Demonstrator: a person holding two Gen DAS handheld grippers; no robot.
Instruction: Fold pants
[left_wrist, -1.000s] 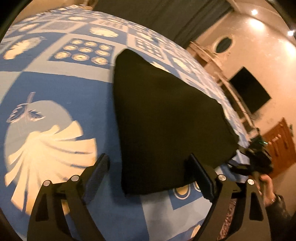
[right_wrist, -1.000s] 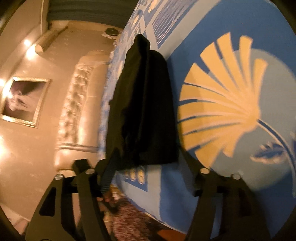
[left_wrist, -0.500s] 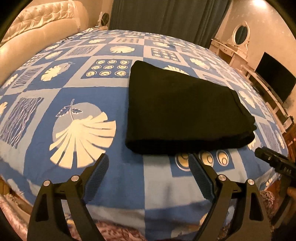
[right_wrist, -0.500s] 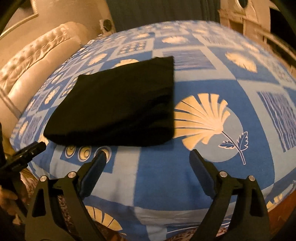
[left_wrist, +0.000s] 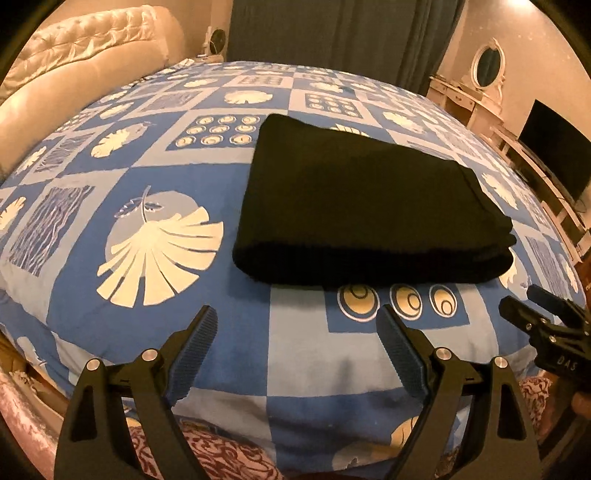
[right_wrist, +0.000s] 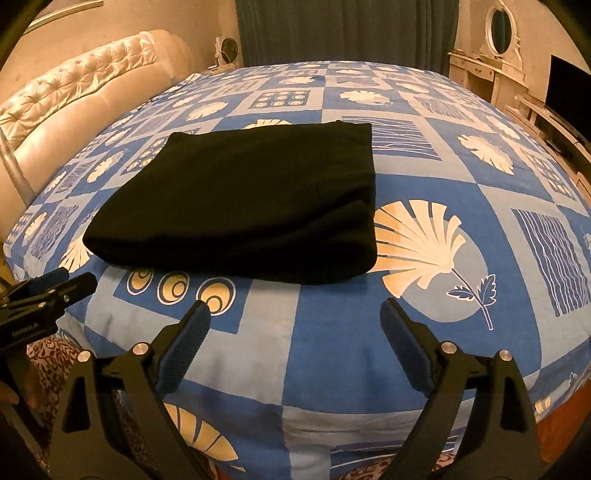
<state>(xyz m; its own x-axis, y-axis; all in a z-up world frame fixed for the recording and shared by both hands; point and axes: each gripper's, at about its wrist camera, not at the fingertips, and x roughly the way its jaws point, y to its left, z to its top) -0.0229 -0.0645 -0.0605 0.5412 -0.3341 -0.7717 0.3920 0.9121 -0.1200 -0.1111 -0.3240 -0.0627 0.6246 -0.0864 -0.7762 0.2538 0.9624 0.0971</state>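
Observation:
The black pants (left_wrist: 362, 206) lie folded into a flat rectangle on the blue patterned bedspread (left_wrist: 147, 177), also shown in the right wrist view (right_wrist: 251, 206). My left gripper (left_wrist: 297, 325) is open and empty, held back from the pants' near edge over the bed's front edge. My right gripper (right_wrist: 293, 317) is open and empty, also short of the pants. The right gripper shows at the right edge of the left wrist view (left_wrist: 546, 325); the left gripper shows at the left edge of the right wrist view (right_wrist: 44, 295).
A cream tufted headboard (left_wrist: 74, 74) runs along the left. Dark curtains (right_wrist: 347, 29) hang behind the bed. A dresser with an oval mirror (left_wrist: 487, 66) and a dark TV (left_wrist: 554, 147) stand on the right. A patterned rug (left_wrist: 221, 454) lies below the bed's front edge.
Both grippers have drawn back from the pants and levelled out, from close beside the folded cloth to the bed's front edge. The folded pants lie still.

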